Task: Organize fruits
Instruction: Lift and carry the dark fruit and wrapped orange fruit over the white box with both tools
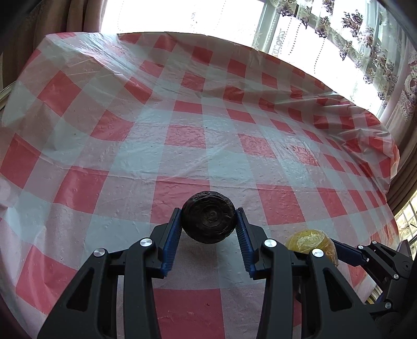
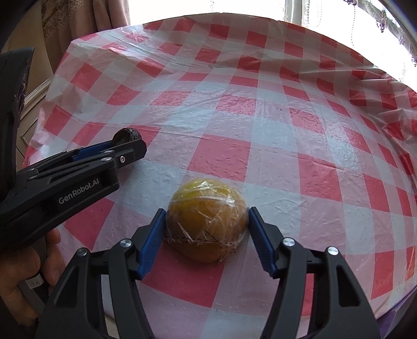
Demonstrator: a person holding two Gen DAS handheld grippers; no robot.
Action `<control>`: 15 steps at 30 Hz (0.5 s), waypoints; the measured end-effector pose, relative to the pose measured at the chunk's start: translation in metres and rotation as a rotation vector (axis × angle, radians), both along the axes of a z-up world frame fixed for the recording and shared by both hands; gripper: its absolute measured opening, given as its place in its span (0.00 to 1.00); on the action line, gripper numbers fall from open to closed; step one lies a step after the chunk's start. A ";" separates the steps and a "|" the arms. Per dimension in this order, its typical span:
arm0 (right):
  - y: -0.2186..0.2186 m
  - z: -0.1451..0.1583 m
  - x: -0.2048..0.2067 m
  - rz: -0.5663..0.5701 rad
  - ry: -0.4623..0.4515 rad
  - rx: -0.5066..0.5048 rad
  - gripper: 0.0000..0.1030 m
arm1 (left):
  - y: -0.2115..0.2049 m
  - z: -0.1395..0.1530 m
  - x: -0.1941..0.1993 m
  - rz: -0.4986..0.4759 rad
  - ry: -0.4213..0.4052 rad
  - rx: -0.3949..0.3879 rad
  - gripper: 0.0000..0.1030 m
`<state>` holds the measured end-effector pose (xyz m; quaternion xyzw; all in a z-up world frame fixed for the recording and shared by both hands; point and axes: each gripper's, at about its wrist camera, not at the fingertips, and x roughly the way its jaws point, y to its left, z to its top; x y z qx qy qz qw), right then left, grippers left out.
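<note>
My left gripper (image 1: 209,217) is shut on a dark, wrinkled round fruit (image 1: 209,217), held between its blue pads just above the checked tablecloth. It also shows in the right wrist view (image 2: 127,136) at the left, in the left gripper (image 2: 130,146). My right gripper (image 2: 207,221) is shut on a yellow-orange fruit wrapped in clear film (image 2: 206,219), which sits on or just over the cloth. The same fruit appears in the left wrist view (image 1: 311,243) at the lower right, partly hidden by the left gripper's arm.
A table with a red and white checked plastic cloth (image 1: 182,135) fills both views. Its far edge meets bright windows with floral curtains (image 1: 365,44). A brown curtain (image 2: 86,18) hangs at the back left. The person's hand (image 2: 23,276) holds the left gripper.
</note>
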<state>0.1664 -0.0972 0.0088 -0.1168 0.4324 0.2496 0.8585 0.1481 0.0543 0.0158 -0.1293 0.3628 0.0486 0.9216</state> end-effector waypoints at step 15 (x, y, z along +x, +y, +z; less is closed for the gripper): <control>-0.035 0.007 -0.010 -0.058 0.004 0.074 0.62 | -0.029 0.013 -0.008 -0.022 -0.023 0.112 0.39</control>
